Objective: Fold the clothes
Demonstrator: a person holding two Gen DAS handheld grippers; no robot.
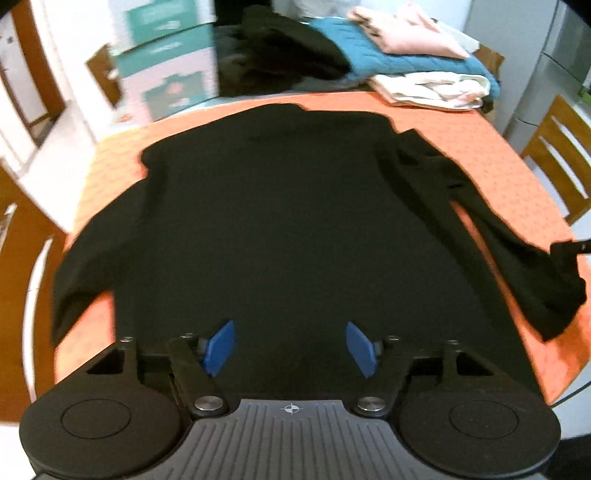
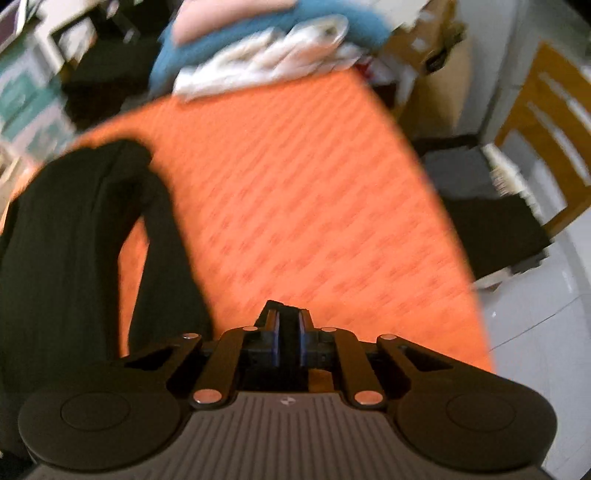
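Lying flat on the orange desk (image 1: 480,147), collar far, the black top (image 1: 288,221) runs lengthwise from the wide-open, empty left hand-held gripper (image 1: 291,347) over its hem, while the right hand-held gripper (image 2: 288,332) pinches its sleeve (image 2: 166,236) cuff.

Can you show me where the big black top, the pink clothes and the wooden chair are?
Black long-sleeved top (image 1: 280,221): left wrist view, middle of its body.
Folded pink clothes (image 1: 410,35): left wrist view, top of the pile.
Wooden slatted chair (image 2: 554,122): right wrist view, its backrest.
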